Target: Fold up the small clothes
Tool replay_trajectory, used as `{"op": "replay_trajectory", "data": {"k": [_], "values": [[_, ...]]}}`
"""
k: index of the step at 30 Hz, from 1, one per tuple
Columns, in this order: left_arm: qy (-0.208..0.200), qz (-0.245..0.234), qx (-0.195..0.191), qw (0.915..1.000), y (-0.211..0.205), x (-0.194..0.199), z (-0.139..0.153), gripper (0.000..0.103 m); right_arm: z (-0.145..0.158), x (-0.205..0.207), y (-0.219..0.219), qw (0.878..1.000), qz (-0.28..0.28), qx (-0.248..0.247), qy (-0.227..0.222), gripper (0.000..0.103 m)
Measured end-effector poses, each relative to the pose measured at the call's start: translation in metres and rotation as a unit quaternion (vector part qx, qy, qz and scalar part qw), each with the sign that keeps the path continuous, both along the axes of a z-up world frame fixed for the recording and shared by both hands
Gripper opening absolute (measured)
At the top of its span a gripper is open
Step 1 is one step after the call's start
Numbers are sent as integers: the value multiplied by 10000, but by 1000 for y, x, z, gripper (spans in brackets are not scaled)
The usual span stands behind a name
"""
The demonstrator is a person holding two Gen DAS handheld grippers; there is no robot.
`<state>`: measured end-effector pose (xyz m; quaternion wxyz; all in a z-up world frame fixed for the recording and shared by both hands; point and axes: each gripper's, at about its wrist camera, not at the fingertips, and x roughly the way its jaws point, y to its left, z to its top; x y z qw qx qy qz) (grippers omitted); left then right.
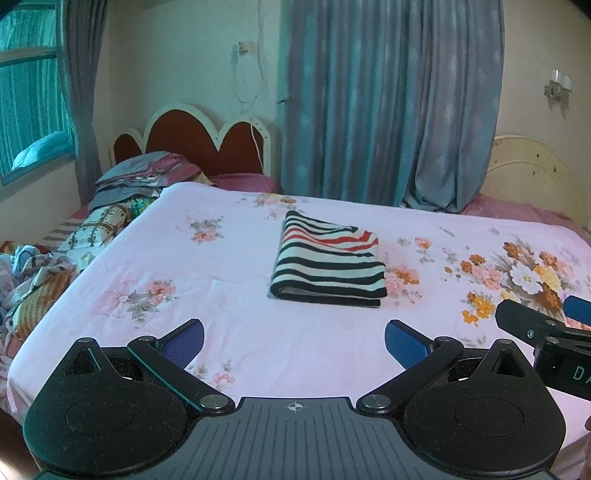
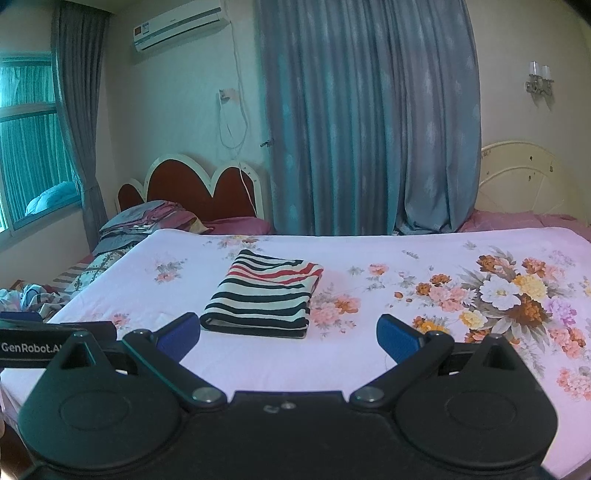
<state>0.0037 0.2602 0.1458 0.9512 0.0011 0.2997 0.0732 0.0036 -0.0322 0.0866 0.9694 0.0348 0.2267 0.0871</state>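
Both grippers level (jaws spread) before folded garment [image 1: 327, 260]

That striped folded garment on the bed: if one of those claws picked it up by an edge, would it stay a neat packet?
Probably not. The striped garment is soft cloth in loose layers, so lifted by one edge it would likely droop and unfold. It looks light. Pushed across the floral bedsheet, it would probably bunch rather than slide.

A home bedroom is shown by a bed [image 2: 258, 362] with floral sheet, headboards [image 2: 192, 184], long curtains [image 2: 351, 129] and an air conditioner [image 2: 181, 27]
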Motion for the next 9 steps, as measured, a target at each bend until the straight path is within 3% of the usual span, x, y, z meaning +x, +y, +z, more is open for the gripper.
{"op": "replay_trajectory", "data": {"k": [9], "values": [[-82,-49,-6,10000,-1,36,-12,103,-11,21,-9,9998,-55,-19,180,102]]}}
